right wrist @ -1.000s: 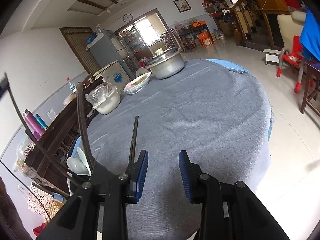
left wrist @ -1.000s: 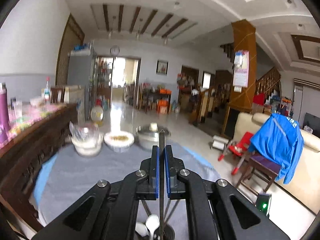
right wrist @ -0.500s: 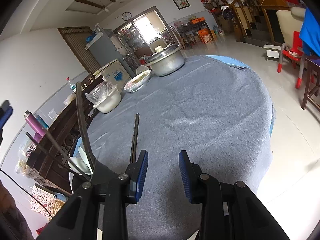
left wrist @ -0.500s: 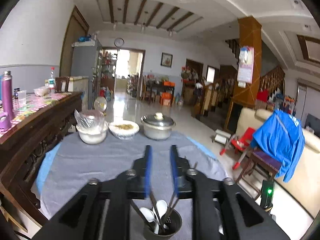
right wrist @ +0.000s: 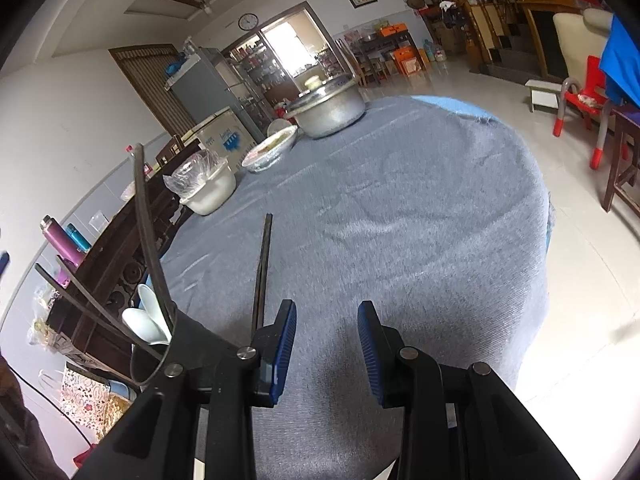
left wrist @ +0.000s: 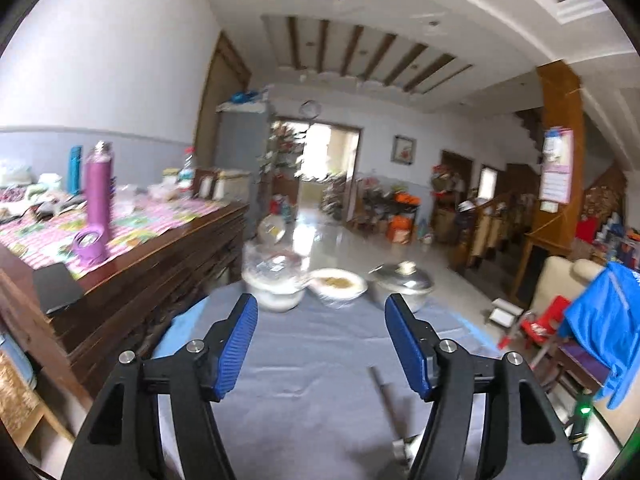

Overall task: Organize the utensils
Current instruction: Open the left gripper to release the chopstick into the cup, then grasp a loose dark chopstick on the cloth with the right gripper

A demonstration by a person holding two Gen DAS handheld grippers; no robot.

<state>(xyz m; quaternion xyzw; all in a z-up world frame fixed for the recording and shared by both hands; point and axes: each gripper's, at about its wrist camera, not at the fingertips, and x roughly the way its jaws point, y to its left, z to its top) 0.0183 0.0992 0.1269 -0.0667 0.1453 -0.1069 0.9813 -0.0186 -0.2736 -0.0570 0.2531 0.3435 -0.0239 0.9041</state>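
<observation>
Since a second ago the chopstick has been released by the left gripper [left wrist: 320, 348], whose jaws are opening with nothing between them. On the grey-clothed worktop [right wrist: 420, 208], at the left, the dark utensil holder [right wrist: 192, 336] is seen with white spoons [right wrist: 146, 320] and chopsticks [right wrist: 144, 216] standing in it. Further right, the right gripper [right wrist: 327, 350] is held partly parted and empty, apart from the holder.

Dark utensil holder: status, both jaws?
Left gripper jaws opening, nothing between. Right gripper jaws apart, empty. Dark utensil holder has black chopsticks, white spoons. Grey tablecloth ahead unobstructed.
</observation>
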